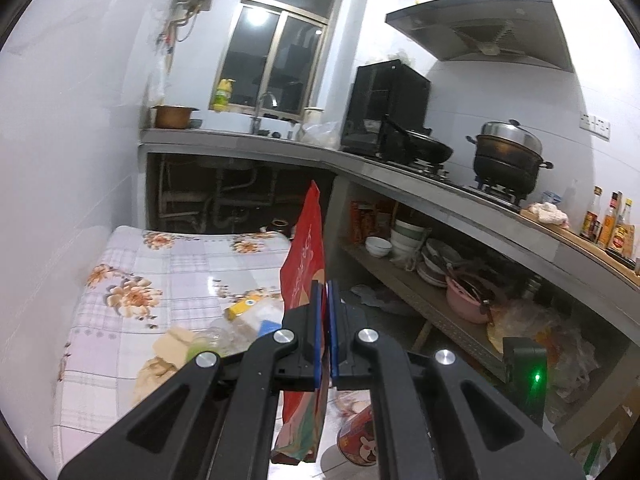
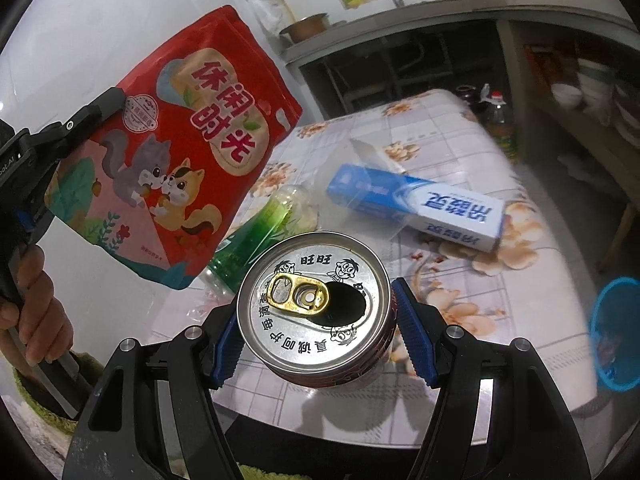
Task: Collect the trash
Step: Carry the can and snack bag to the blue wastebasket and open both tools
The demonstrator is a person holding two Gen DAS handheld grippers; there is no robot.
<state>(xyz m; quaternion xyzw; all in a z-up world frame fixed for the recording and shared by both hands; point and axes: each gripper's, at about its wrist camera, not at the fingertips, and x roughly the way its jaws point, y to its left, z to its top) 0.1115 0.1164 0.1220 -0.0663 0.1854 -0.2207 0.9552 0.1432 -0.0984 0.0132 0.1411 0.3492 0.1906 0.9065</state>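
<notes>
**Both grippers loaded above the table**

The left gripper (image 1: 325,292) is clenched on a red snack pouch (image 2: 172,140), held edge-on in the air off the table's left edge. On the floral-clothed table (image 2: 460,320) a green bottle (image 2: 248,240) lies near that edge, with a blue-white box (image 2: 416,208) nearer the far right corner. The right gripper (image 2: 316,316) clamps an opened drink can (image 2: 316,304) upright, clear of the tabletop. A blue bin (image 2: 616,332) stands beyond the right edge.
</notes>
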